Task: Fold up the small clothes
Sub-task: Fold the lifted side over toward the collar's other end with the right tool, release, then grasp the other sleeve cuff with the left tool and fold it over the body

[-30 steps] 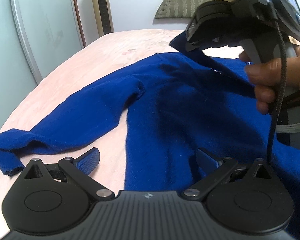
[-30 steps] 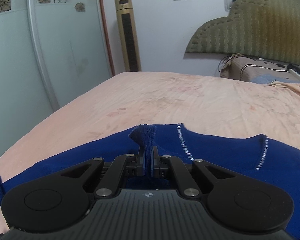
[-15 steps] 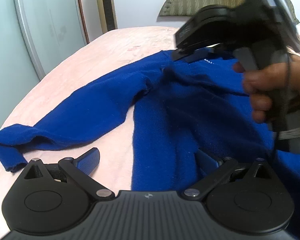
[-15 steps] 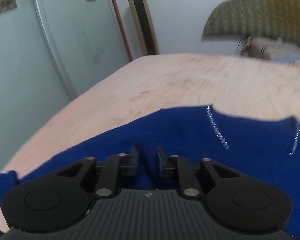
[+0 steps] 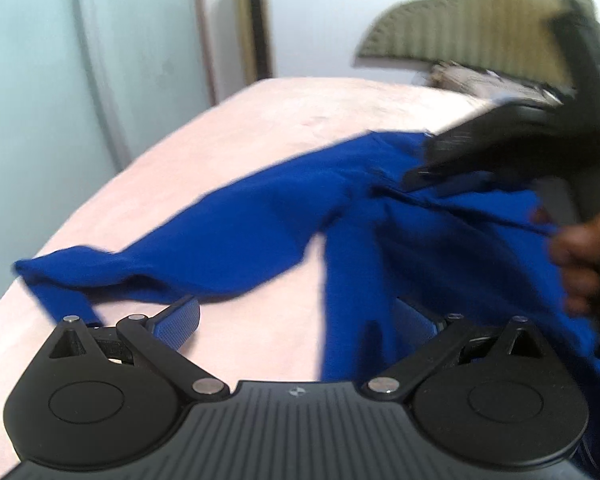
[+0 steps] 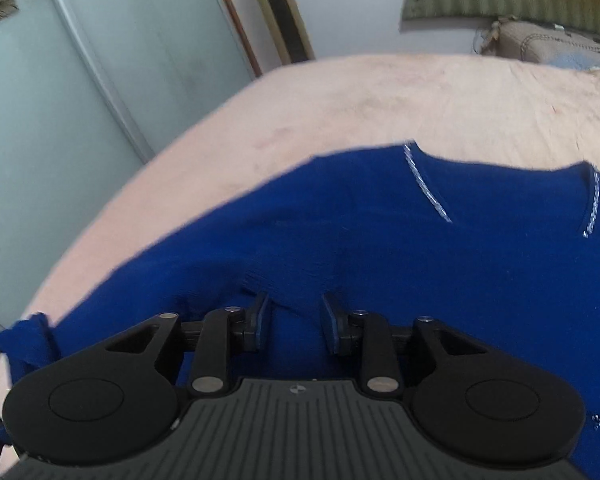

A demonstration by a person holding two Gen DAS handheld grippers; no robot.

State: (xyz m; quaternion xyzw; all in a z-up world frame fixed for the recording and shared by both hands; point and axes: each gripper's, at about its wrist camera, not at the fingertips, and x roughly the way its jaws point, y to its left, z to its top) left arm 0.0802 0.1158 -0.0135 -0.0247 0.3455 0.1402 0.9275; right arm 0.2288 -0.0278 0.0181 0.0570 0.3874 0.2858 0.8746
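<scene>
Blue knit sweater (image 5: pixel 440 240) spread flat on pink bed (image 5: pixel 260 120), one sleeve (image 5: pixel 220 248) trailing leftward. Soft, light, limp — likely to sag and stretch if lifted by one point. Left tool (image 5: pixel 296 320) spread wide, empty. Right tool (image 6: pixel 294 322) parted, straddling a raised pucker — gripping nothing. Best pinched at shoulder seam or cuff.

I see the sweater (image 5: pixel 400 240) spread on the bed (image 5: pixel 260 128), sleeve (image 5: pixel 188 256) trailing left, my left gripper (image 5: pixel 296 320) at its near edge, right gripper (image 6: pixel 294 316) over its shoulder, headboard (image 5: pixel 480 20) behind.
</scene>
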